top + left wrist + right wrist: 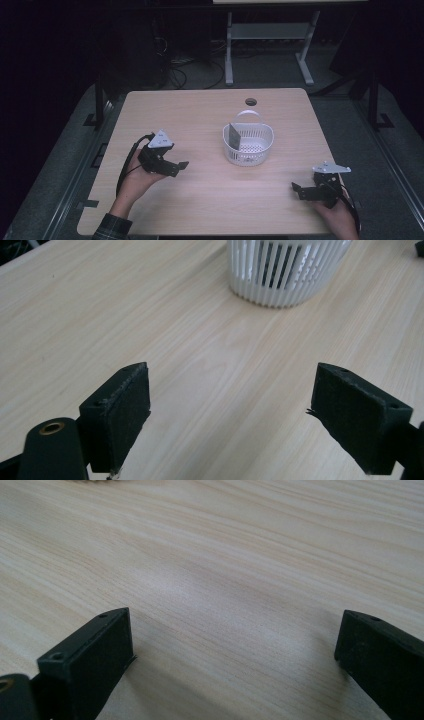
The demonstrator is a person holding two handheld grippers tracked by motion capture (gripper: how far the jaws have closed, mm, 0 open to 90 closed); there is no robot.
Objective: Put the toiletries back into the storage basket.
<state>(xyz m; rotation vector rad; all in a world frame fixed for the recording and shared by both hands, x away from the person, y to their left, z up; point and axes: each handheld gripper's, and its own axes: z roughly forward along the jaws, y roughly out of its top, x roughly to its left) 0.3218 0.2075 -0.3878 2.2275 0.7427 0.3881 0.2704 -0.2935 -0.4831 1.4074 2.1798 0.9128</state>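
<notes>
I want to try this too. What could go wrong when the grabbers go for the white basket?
The basket looks light, so a push from the left gripper could slide or tip it. The dark flat card leaning inside might fall over or out. The raised handle could catch on open jaws.

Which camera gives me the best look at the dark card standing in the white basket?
The high view: it looks down into the white basket and shows the dark card leaning against its left inner wall. The left gripper view catches the basket's slatted side, with dark patches behind the slats that can't be told apart as the card.
</notes>
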